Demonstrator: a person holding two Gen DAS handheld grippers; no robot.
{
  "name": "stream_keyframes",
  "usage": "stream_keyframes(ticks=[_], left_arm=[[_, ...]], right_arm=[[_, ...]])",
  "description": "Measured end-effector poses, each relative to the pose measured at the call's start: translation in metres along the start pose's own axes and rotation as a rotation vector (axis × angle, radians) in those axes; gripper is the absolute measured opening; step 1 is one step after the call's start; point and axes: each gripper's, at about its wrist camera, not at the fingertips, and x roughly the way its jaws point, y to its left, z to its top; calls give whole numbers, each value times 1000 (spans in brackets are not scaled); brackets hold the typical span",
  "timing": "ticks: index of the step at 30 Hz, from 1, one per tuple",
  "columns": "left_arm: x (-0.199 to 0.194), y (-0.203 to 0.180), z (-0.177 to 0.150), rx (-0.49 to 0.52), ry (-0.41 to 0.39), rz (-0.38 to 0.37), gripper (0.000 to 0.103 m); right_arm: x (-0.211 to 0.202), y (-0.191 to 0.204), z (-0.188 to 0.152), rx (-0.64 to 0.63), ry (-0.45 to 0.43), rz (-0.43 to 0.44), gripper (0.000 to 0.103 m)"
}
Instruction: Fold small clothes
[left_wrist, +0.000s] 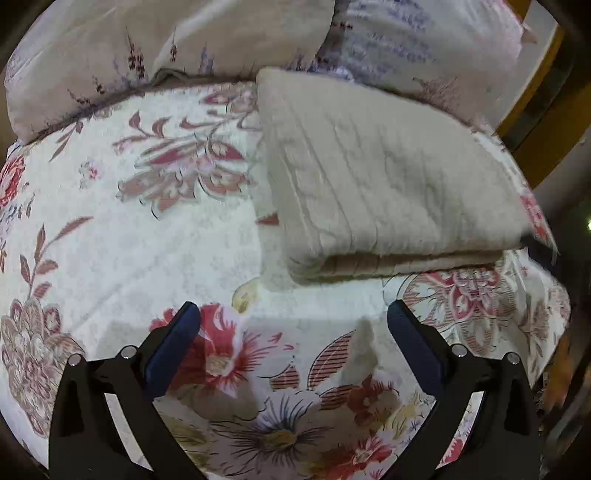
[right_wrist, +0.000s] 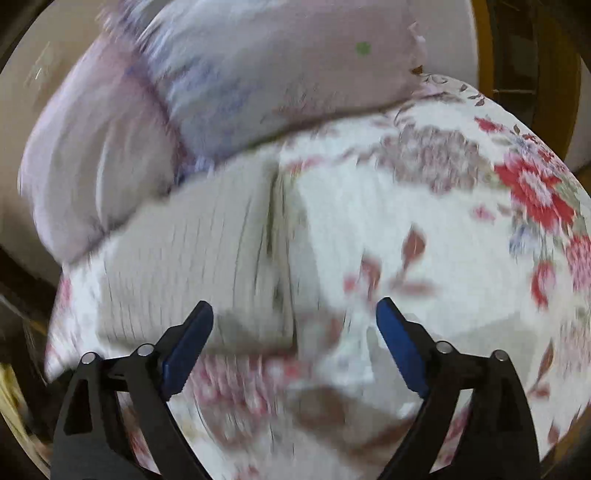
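A cream ribbed knit garment (left_wrist: 388, 184) lies folded into a thick rectangle on the floral bedspread (left_wrist: 129, 240), at the right side of the left wrist view. My left gripper (left_wrist: 293, 314) is open and empty, just in front of the garment's folded near edge, apart from it. In the blurred right wrist view the same garment (right_wrist: 192, 251) lies to the left. My right gripper (right_wrist: 295, 310) is open and empty above the garment's right edge and the bedspread (right_wrist: 424, 221).
Two pale floral pillows (left_wrist: 110, 55) lie along the far side of the bed, also in the right wrist view (right_wrist: 240, 74). The bed's right edge (left_wrist: 546, 266) drops off beside the garment. A wooden frame (left_wrist: 535, 92) stands beyond.
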Motion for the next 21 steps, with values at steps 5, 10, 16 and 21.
stream_keyframes(ticks=[5,10,16,21], left_arm=[[7,-13,-2,33,4,92,101],[11,-19,-3,40,27,142,101],[11,-18,-3,40,51,139,101],[12,-17,-3,23,50,146,101]], right_arm=[[26,42,-21,-187,45,-127,95],[37,44,-23,-201,37,-179,102],[42,38,-17,-176,36,-192,102],[39,42,-20,-157,46,-208,102]])
